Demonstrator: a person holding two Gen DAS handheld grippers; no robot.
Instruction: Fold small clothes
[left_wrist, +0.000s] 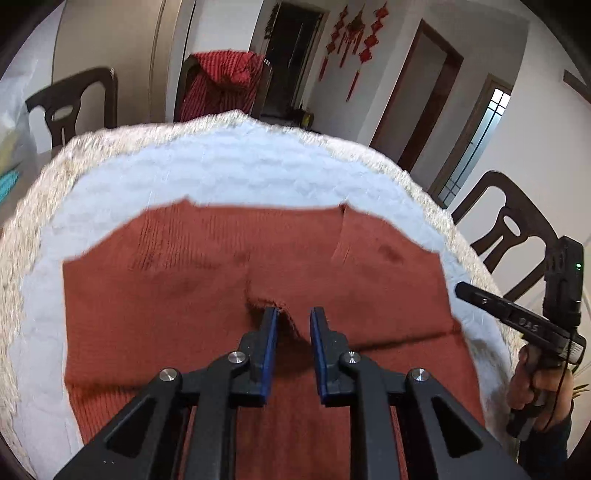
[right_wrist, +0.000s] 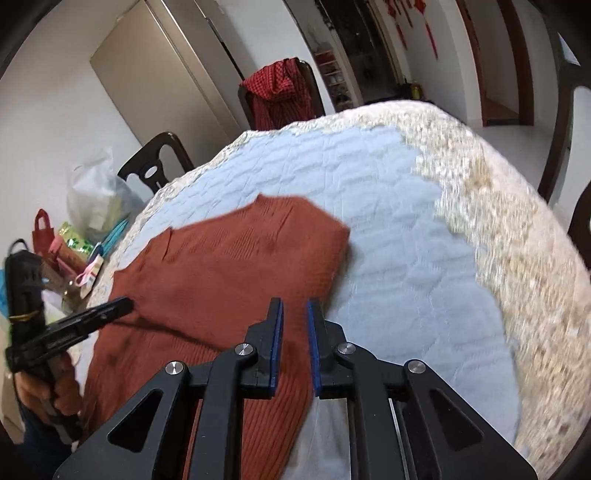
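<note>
A rust-red knit sweater (left_wrist: 177, 288) lies flat on the light blue quilted cover (left_wrist: 221, 173) of a round table. My left gripper (left_wrist: 293, 314) points down at the middle of the sweater, jaws a narrow gap apart; a small raised pucker of knit sits between them against the left pad, clear of the right pad. My right gripper (right_wrist: 295, 304) hovers at the sweater's (right_wrist: 229, 266) right edge with a thin gap between its blue pads and no fold seen pinched. Each view catches the other hand-held gripper: the right gripper (left_wrist: 461, 290) and the left gripper (right_wrist: 125, 304).
A beige textured border (right_wrist: 517, 258) rings the table's edge. Dark chairs (left_wrist: 506, 229) stand around it, one draped with a red garment (left_wrist: 221, 81). Bags and clutter (right_wrist: 92, 206) sit off the table's left side. Bare quilt lies beyond and to the right of the sweater.
</note>
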